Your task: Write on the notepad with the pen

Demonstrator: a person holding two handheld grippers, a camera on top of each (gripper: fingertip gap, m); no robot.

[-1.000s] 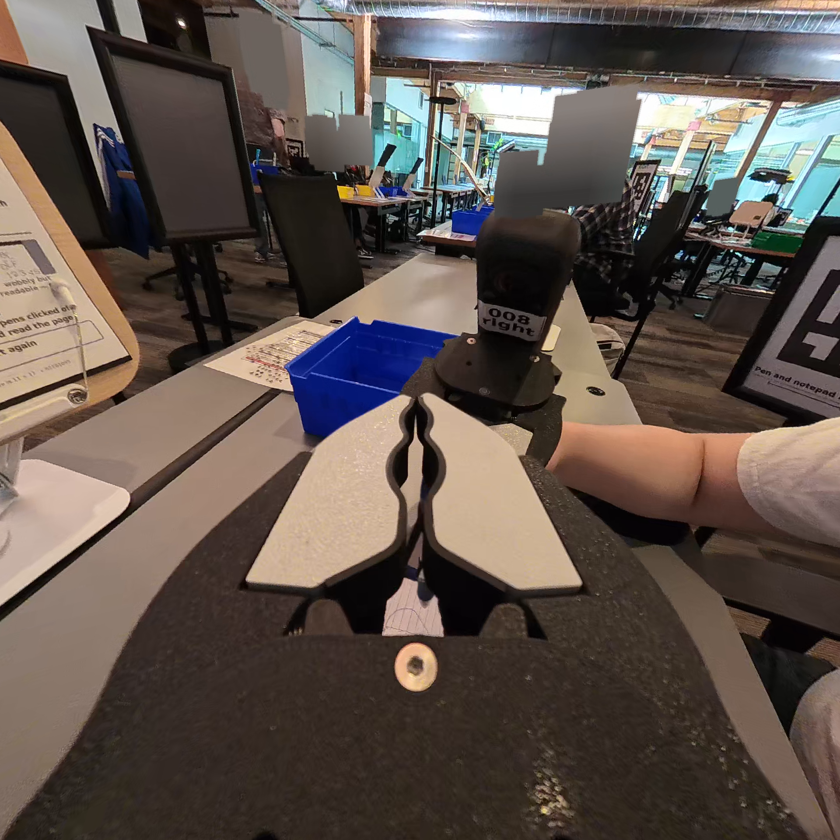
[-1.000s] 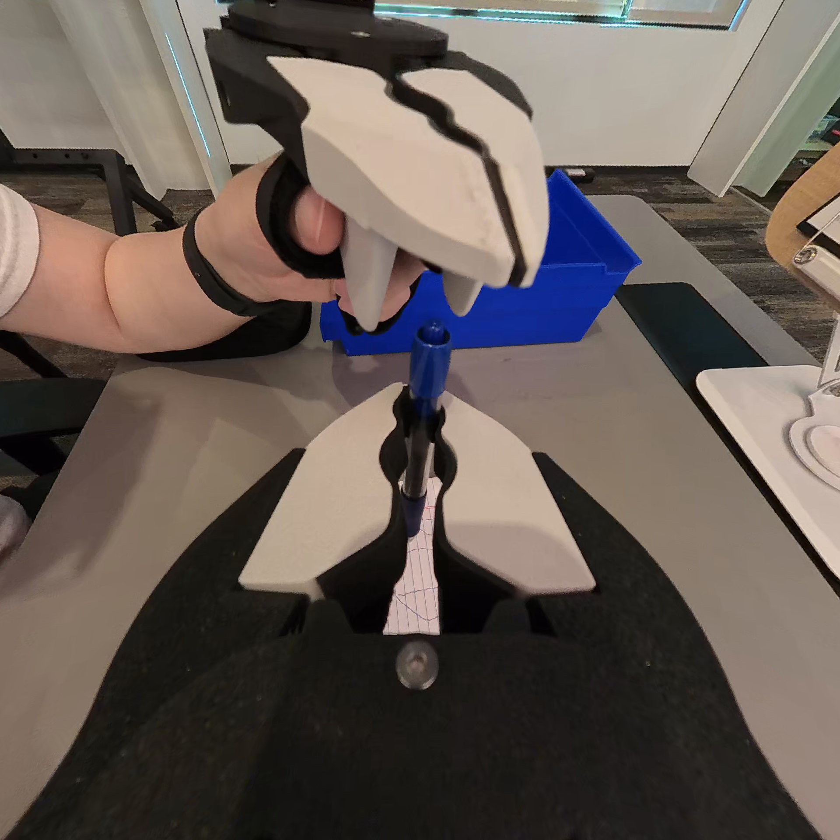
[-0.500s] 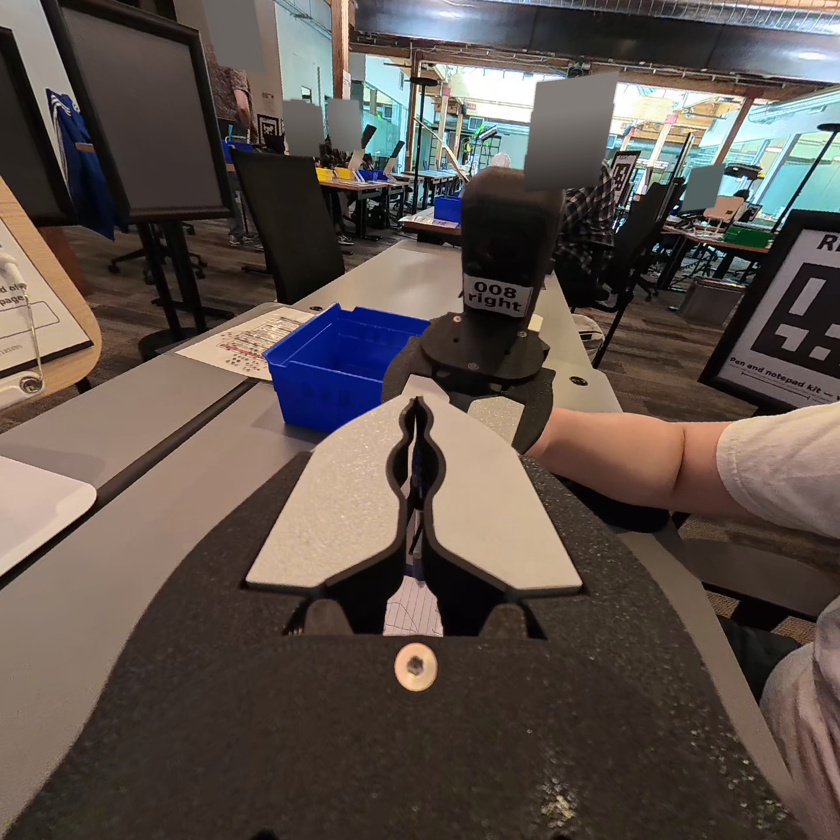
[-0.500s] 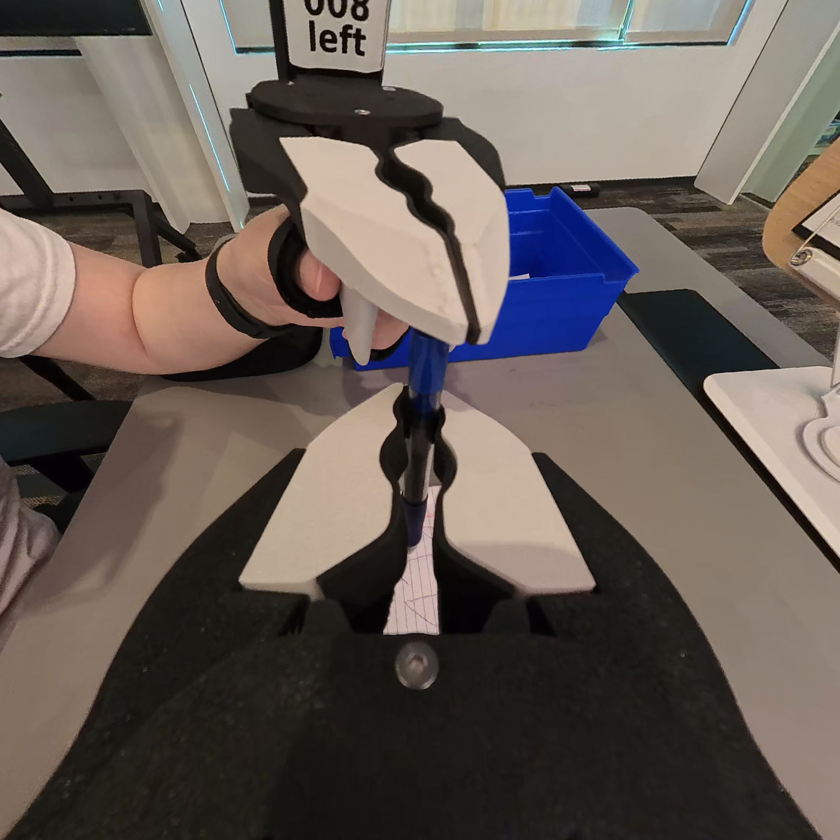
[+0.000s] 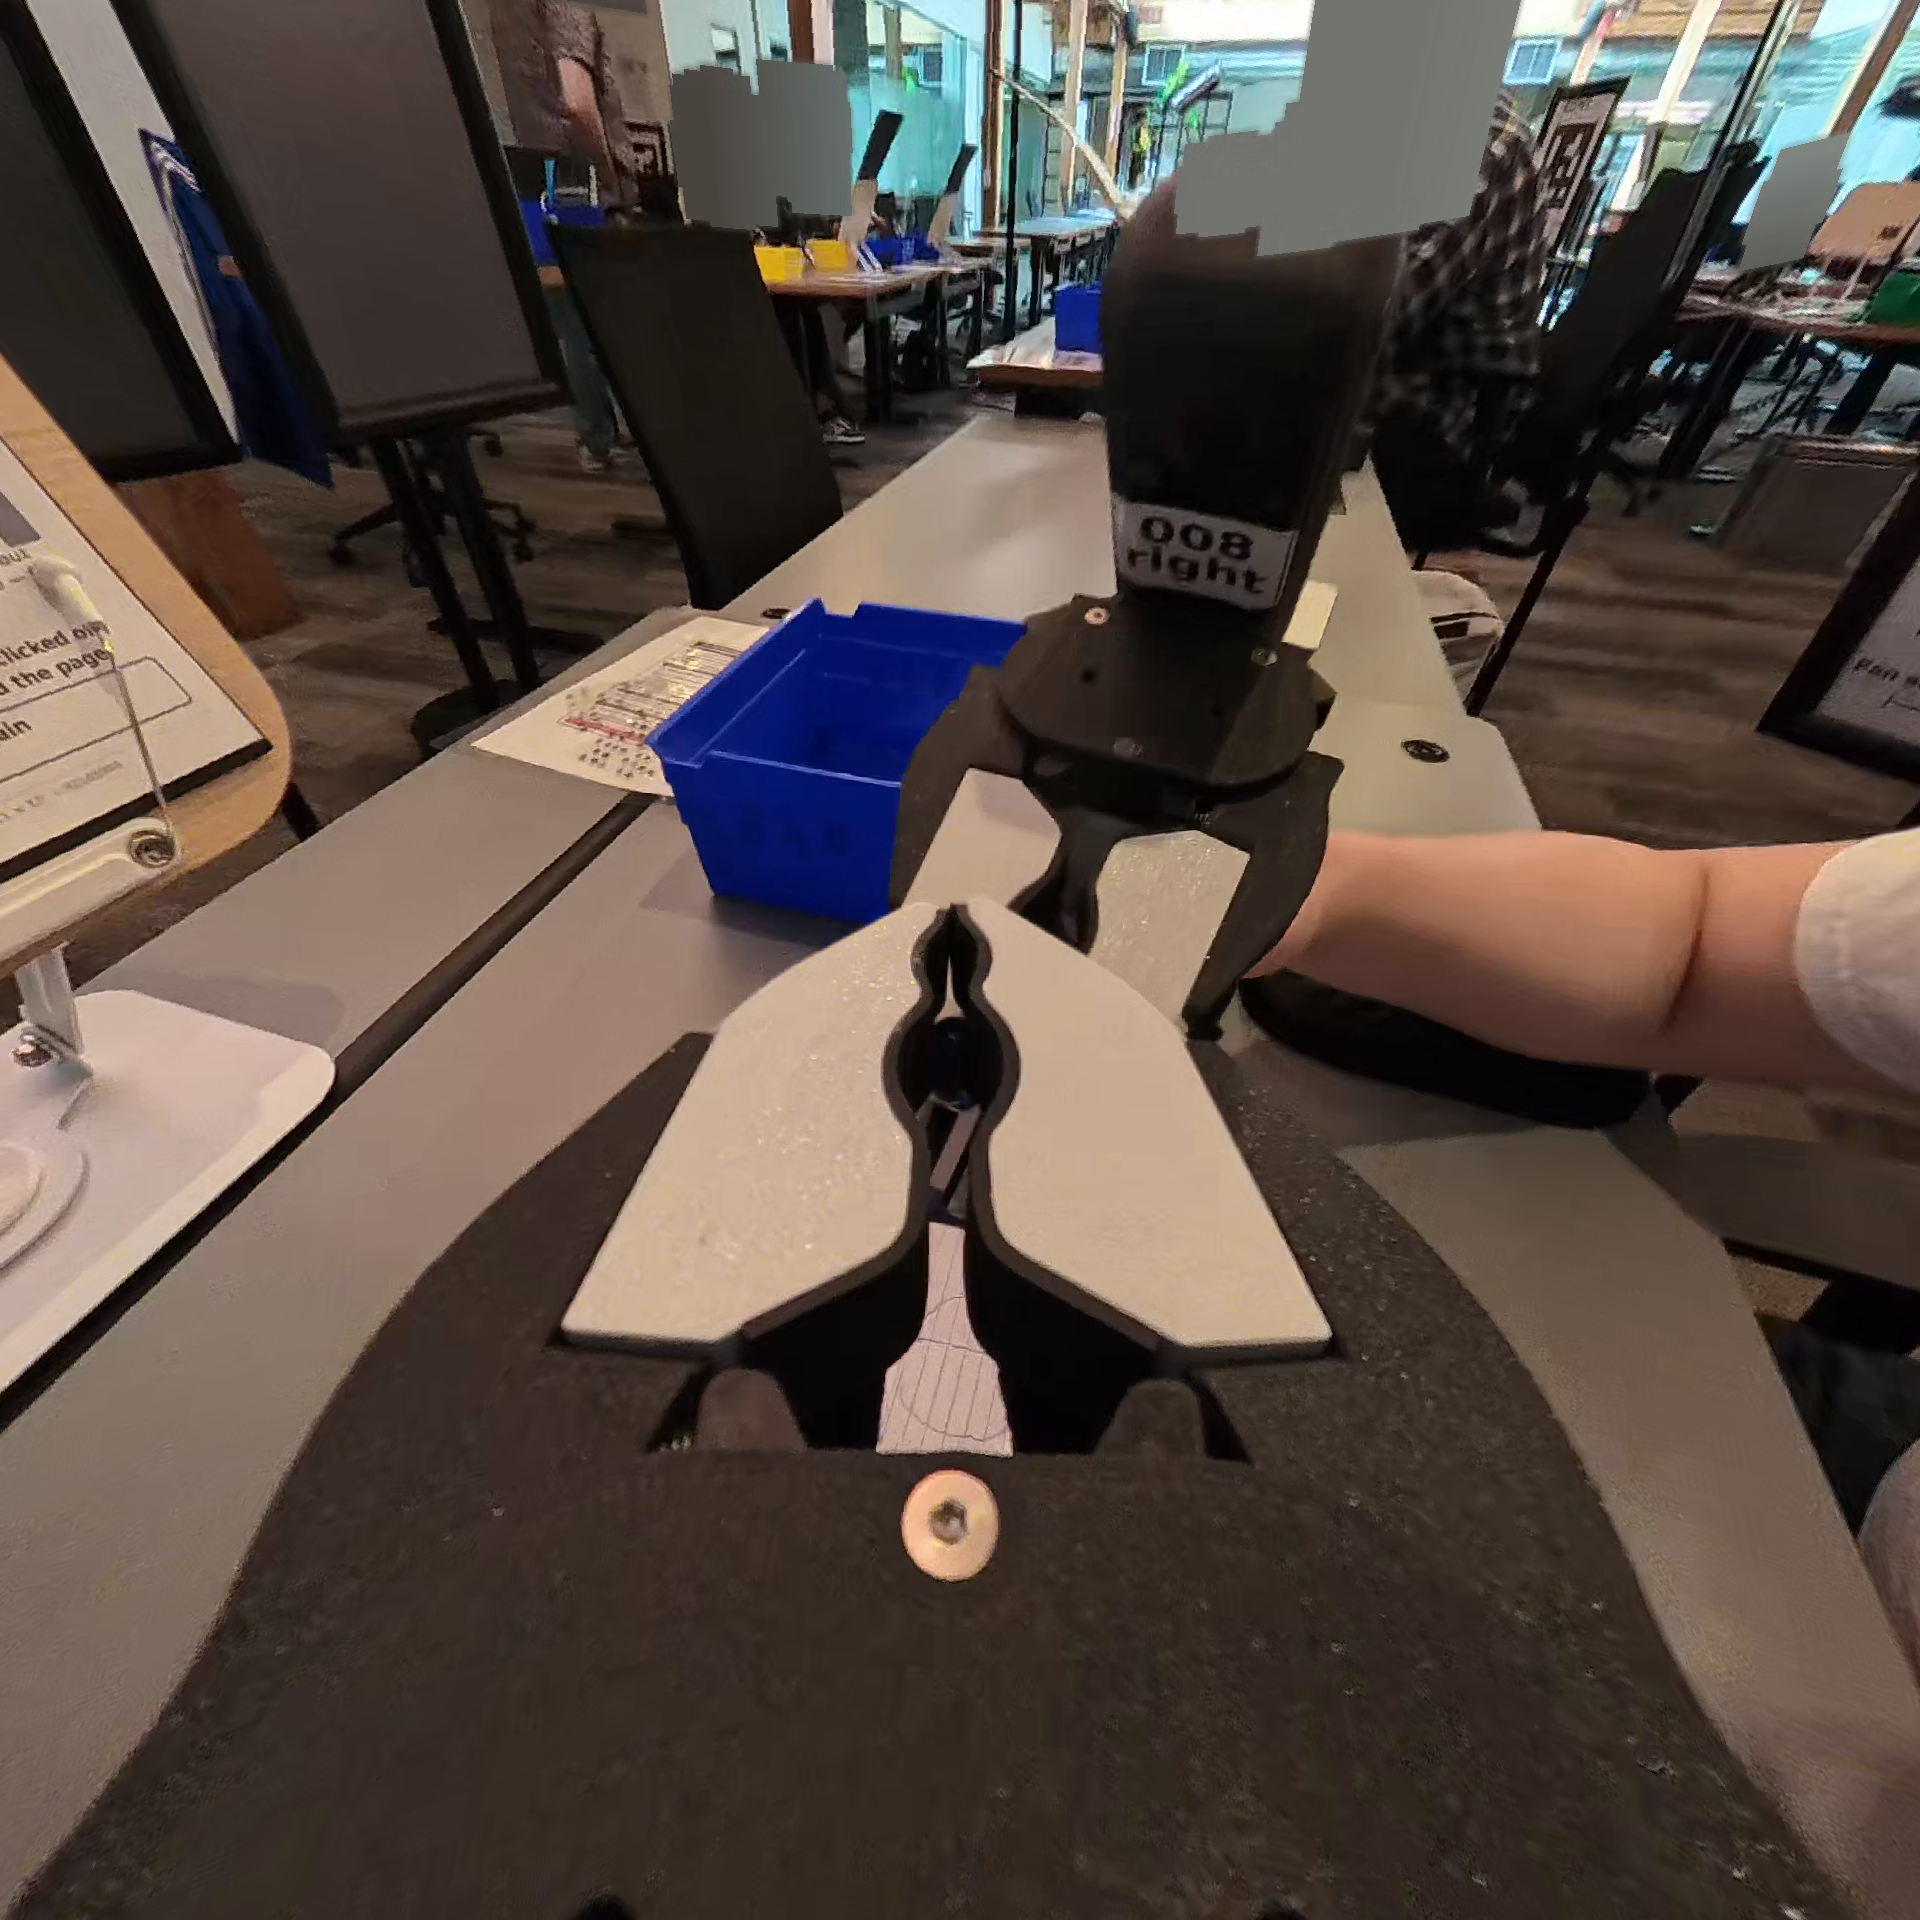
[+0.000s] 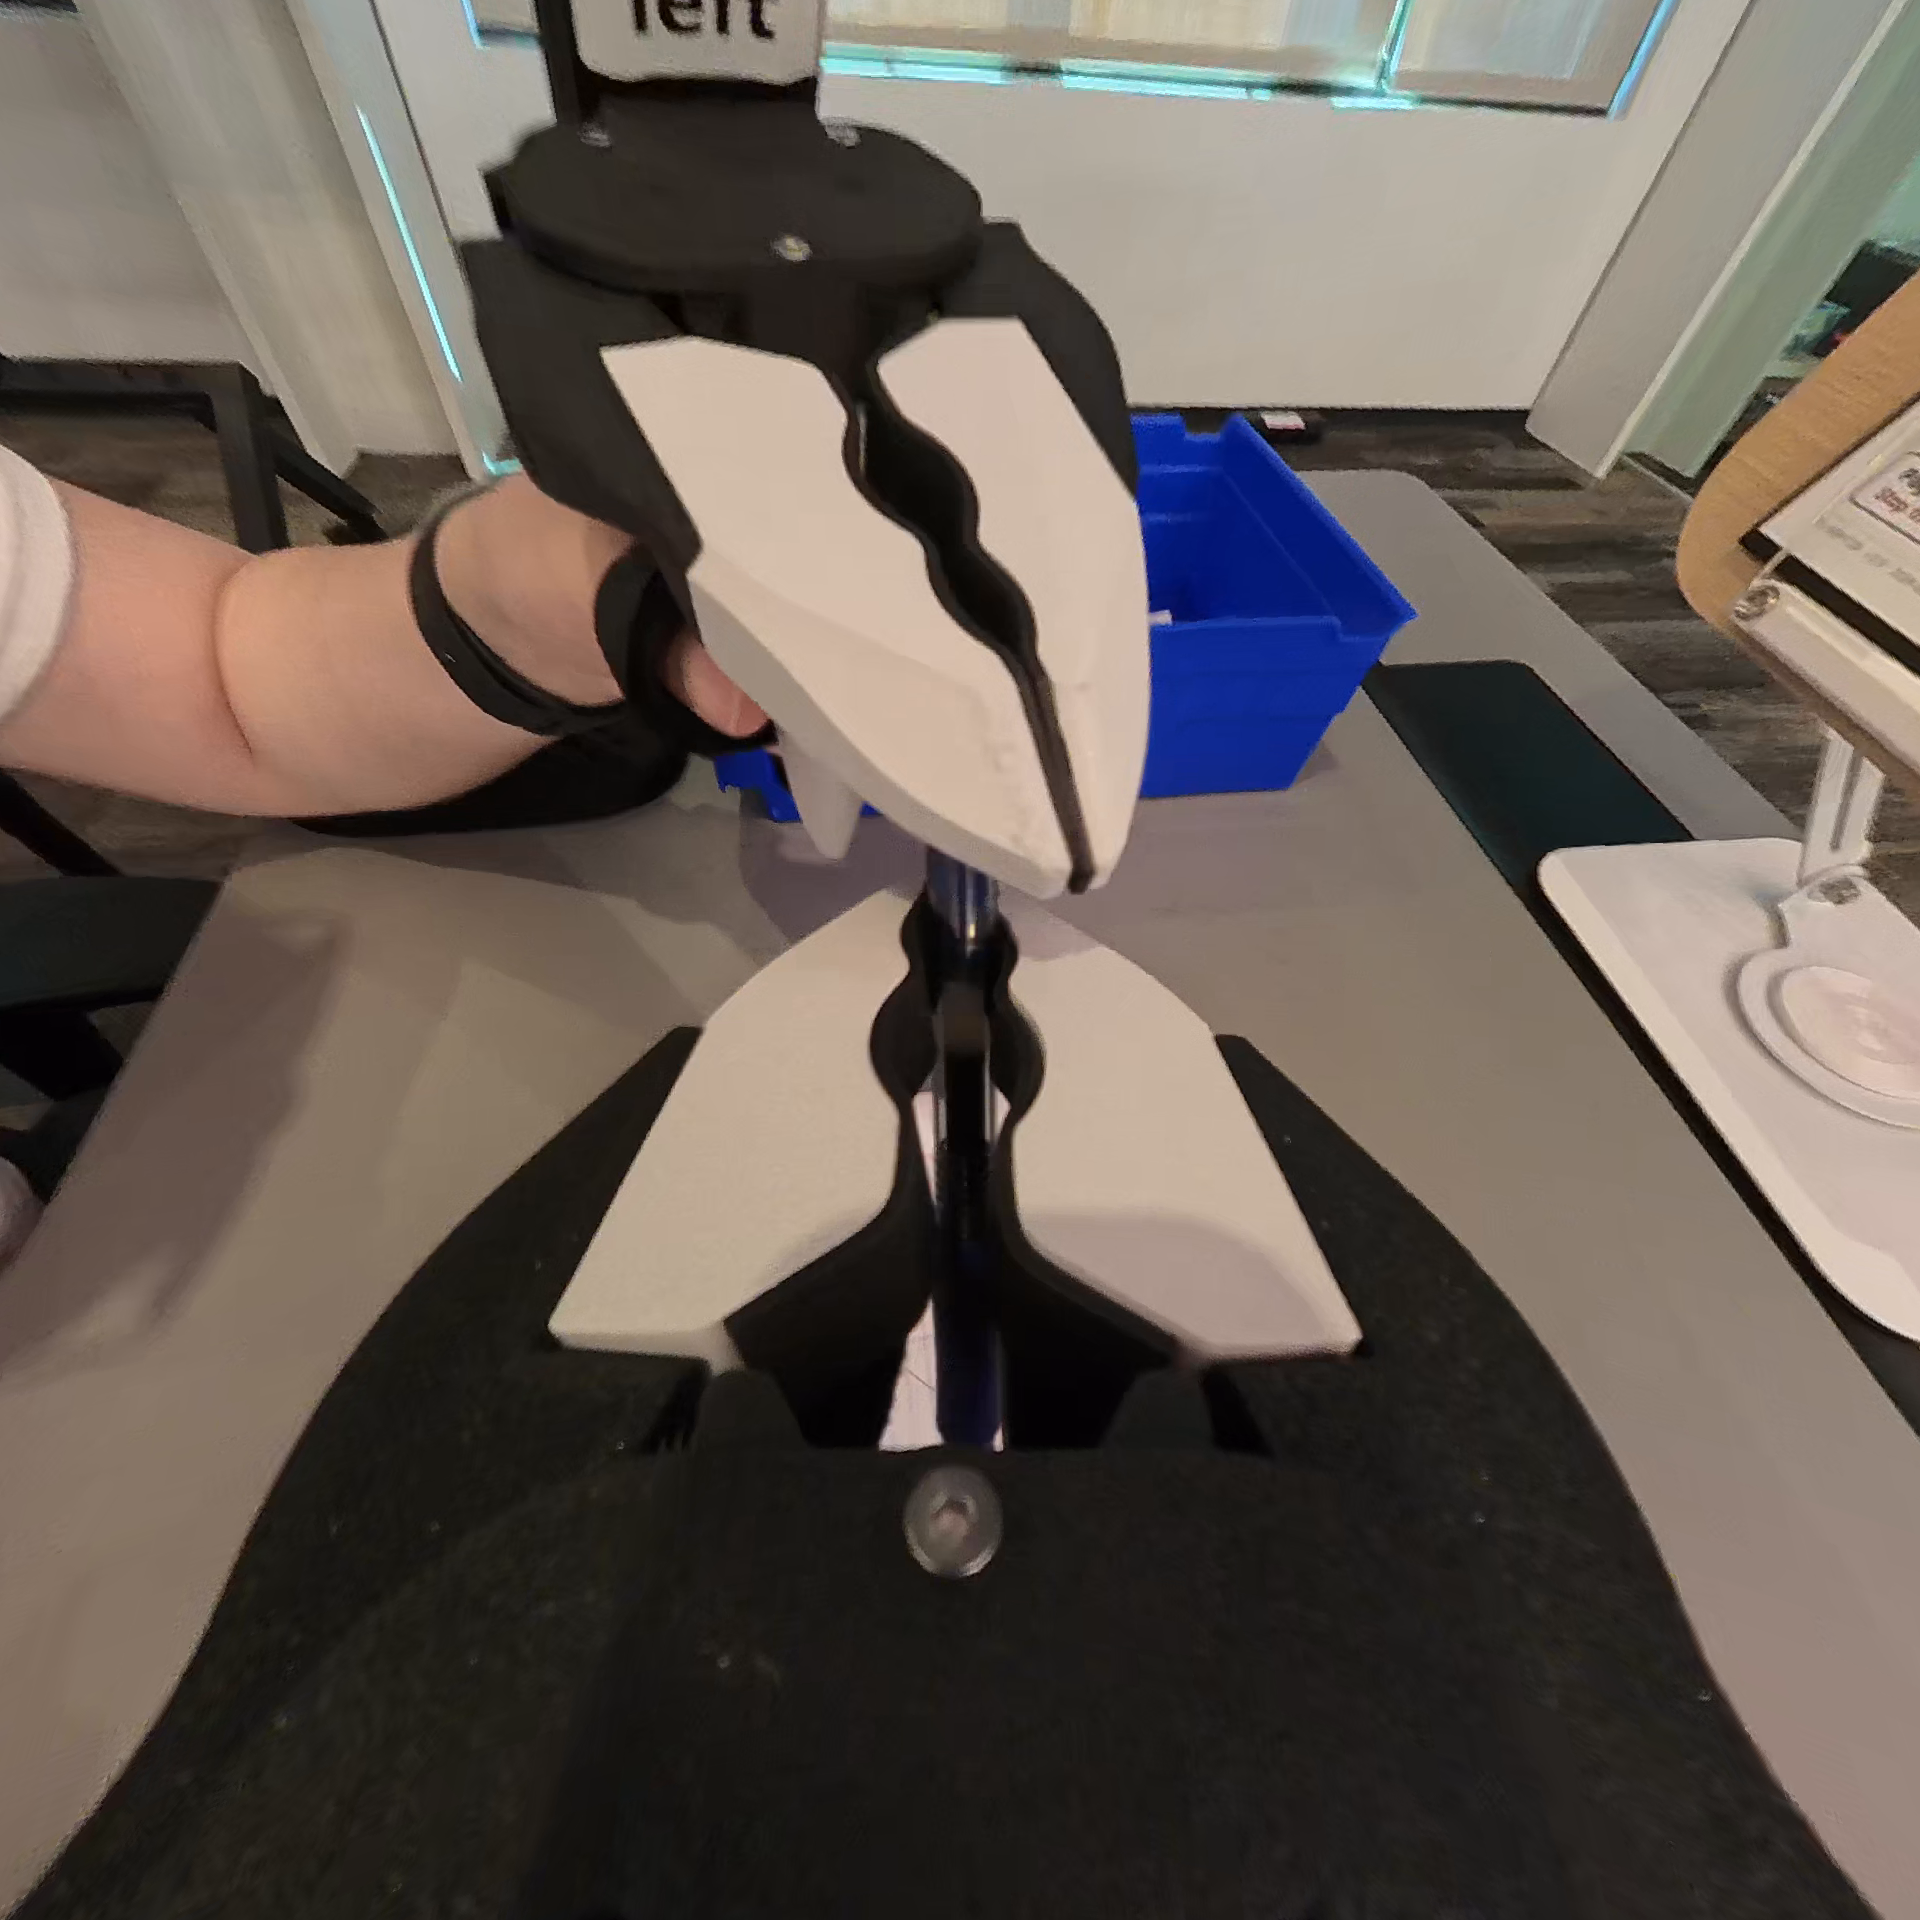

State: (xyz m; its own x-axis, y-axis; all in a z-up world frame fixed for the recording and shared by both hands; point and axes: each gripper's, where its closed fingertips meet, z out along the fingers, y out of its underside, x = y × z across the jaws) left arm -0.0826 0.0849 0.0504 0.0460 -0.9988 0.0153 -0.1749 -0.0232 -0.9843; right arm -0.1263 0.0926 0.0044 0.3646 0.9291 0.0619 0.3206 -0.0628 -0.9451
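A blue pen (image 6: 961, 1195) stands nearly upright between my right gripper's (image 6: 961, 925) fingers, which are shut on its barrel. My left gripper (image 6: 1075, 878) comes from above and is shut on the pen's top end. In the left wrist view my left gripper (image 5: 951, 914) is shut, with the dark pen end (image 5: 951, 1049) in the hollow between its fingers. The lined notepad (image 5: 945, 1382) lies on the table right under both grippers and shows only through the finger gaps; a sliver of it also shows in the right wrist view (image 6: 909, 1392).
A blue bin (image 6: 1247, 644) stands on the grey table (image 6: 1299, 987) just behind the grippers. A white stand base (image 6: 1714, 987) with a sign sits at one side. A printed sheet (image 5: 623, 717) lies beyond the bin. The person's forearm (image 5: 1507, 956) rests on a black pad. About 5 cm separates my left fingertips from my right.
My left gripper came down over the pen's top and closed on it. The pen now reaches lower between my right gripper's fingers.
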